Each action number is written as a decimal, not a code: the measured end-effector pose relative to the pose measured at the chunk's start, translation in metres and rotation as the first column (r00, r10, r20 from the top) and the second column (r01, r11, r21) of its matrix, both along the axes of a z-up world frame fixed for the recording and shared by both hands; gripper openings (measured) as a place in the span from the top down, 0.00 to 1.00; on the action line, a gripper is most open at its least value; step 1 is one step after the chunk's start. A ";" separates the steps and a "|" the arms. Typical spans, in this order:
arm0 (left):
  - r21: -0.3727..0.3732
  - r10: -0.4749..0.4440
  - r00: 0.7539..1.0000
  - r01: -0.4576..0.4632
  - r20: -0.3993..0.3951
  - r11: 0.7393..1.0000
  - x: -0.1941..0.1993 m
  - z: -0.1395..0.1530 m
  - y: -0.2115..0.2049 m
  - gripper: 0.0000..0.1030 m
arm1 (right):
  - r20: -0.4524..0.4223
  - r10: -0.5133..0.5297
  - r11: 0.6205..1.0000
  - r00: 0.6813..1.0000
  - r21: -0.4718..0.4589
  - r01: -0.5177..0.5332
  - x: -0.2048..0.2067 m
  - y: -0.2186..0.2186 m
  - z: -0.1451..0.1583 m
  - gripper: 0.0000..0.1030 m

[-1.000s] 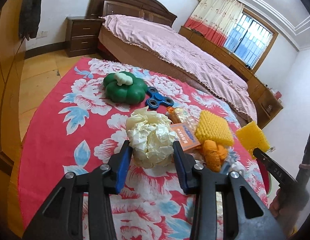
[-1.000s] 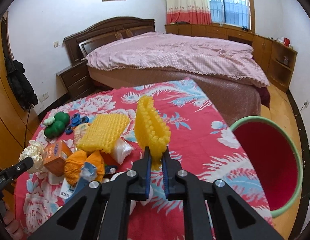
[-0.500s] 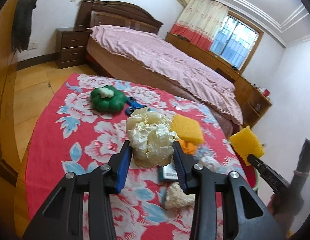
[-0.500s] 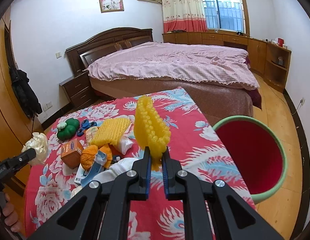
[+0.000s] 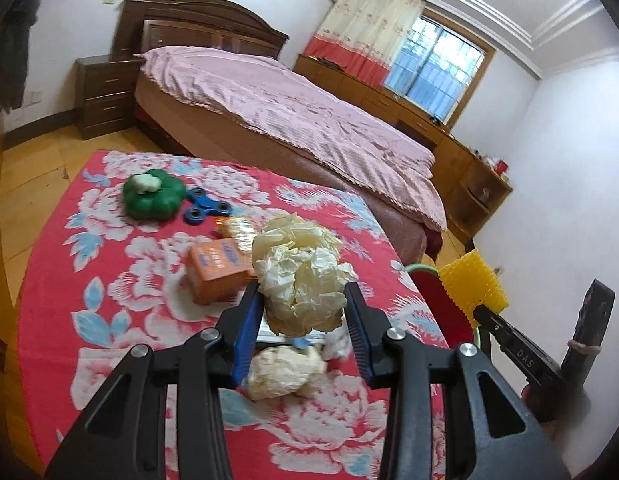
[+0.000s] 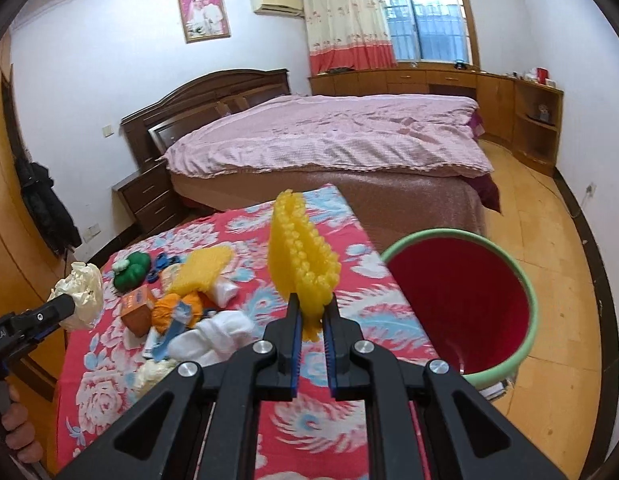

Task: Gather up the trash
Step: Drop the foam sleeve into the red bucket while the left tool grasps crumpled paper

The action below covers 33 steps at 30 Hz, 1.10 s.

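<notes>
My left gripper [image 5: 301, 320] is shut on a crumpled ball of cream paper [image 5: 301, 276] and holds it above the table; the ball also shows in the right wrist view [image 6: 79, 294]. My right gripper [image 6: 311, 322] is shut on a folded piece of yellow bubble wrap [image 6: 299, 256], held above the table's right edge; it also shows in the left wrist view [image 5: 471, 286]. A red bin with a green rim [image 6: 521, 288] stands on the floor just right of the table.
On the red floral tablecloth [image 5: 109, 264] lie an orange box [image 5: 215, 266], a green pepper toy [image 5: 151, 200], a blue spinner [image 5: 207, 208], a second yellow bubble sheet [image 6: 203, 266], an orange ball [image 6: 169, 308] and white wads [image 6: 213, 334]. A bed [image 6: 329, 136] stands behind.
Both grippers have lifted and moved right with their loads. The right one has come closer to the bin, which fills more of its view.
</notes>
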<state>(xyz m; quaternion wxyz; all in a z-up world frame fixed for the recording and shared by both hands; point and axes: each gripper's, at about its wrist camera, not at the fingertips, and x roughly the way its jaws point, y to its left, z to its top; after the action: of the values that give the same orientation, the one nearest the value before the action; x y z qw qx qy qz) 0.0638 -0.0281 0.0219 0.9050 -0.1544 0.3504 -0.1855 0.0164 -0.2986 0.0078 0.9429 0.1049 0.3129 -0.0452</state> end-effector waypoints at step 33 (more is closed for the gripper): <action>0.153 -0.412 0.898 0.433 -0.154 0.888 0.078 -0.044 -0.276 0.60 | -0.150 -0.235 0.952 0.960 0.162 0.258 0.009 -0.166 -0.071 0.87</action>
<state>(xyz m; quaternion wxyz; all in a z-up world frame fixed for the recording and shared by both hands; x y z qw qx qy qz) 0.1418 -0.3043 -0.0224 0.8310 -0.0008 0.4436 -0.3356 0.0252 -0.4646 -0.0635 0.8942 0.2249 0.3606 -0.1410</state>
